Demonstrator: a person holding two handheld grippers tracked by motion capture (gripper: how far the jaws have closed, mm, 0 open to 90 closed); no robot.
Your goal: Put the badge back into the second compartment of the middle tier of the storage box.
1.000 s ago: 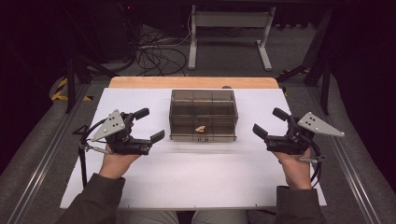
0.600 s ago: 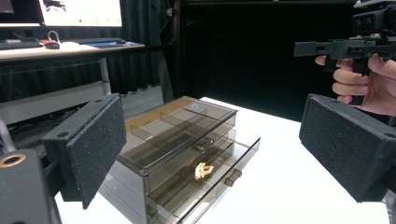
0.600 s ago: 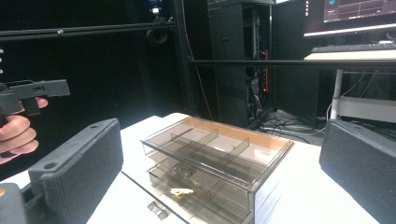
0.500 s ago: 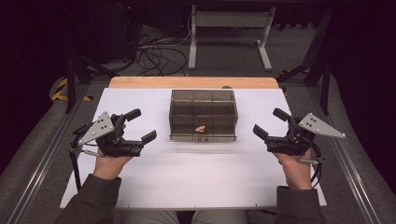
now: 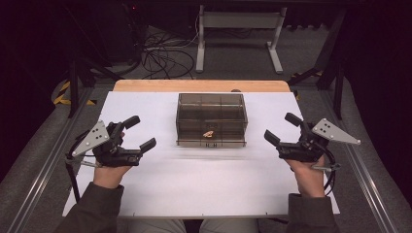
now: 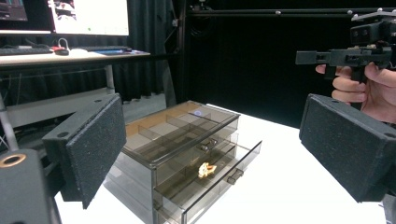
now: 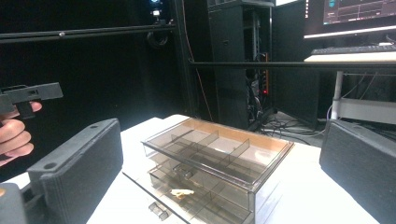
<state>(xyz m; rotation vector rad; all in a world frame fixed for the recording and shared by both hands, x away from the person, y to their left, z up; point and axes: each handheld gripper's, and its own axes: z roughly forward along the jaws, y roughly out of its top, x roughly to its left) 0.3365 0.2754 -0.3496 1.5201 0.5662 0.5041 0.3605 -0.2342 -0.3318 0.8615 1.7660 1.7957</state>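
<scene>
Both grippers (left gripper (image 5: 137,133), right gripper (image 5: 281,128)) gape empty, flanking 1 smoky drawer box (image 5: 211,119).

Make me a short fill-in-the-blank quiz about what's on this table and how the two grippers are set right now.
1. The clear organizer box has a small yellowish object in its ____ drawer.
2. That drawer is slid partly ____.
3. The left gripper and right gripper both have jaws that are ____.

Missing words: bottom; open; open
</scene>
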